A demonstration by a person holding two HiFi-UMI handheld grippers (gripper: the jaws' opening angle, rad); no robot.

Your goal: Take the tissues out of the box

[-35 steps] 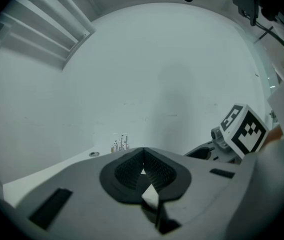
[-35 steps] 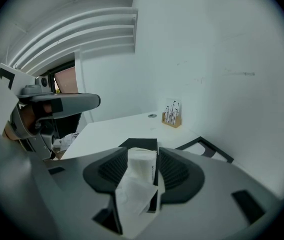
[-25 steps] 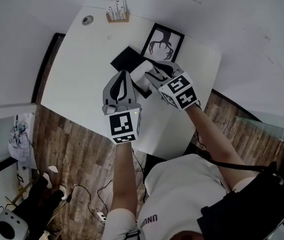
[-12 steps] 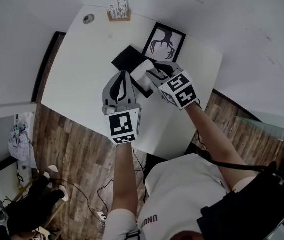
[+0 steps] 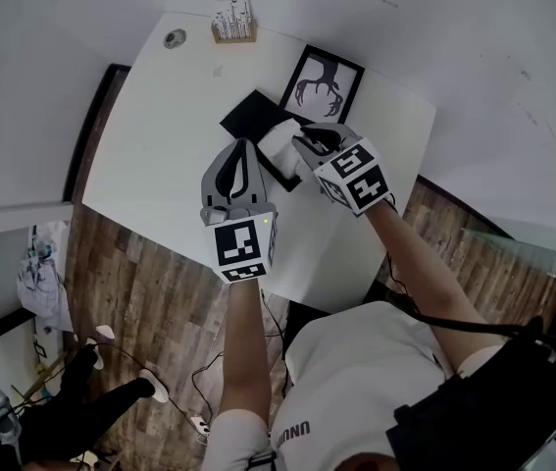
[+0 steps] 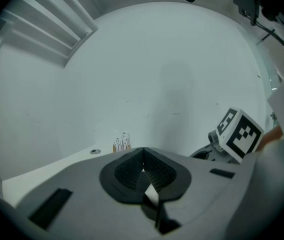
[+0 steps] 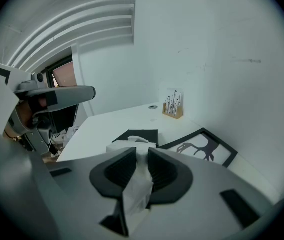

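Note:
On the white table [image 5: 160, 135] lies a black tissue box [image 5: 250, 114] with white tissue [image 5: 278, 143] bunched at its near end. My right gripper [image 5: 303, 145] reaches down onto that tissue. In the right gripper view its jaws have just been closing, and my right gripper [image 7: 140, 153] now pinches a strip of tissue [image 7: 137, 184] that runs up between the pads from the box [image 7: 143, 134]. My left gripper [image 5: 238, 150] hovers just left of the box. Seen in its own view, my left gripper [image 6: 143, 153] has its pads together and holds nothing.
A black-framed picture [image 5: 319, 84] lies on the table just beyond the box. A small wooden card holder [image 5: 230, 22] and a round disc [image 5: 173, 38] sit at the far edge. Wooden floor with cables lies below the table's near edge.
The right gripper's jaws have closed onto the tissue. Both hands have stayed where they were. A person at the lower left of the floor has shifted.

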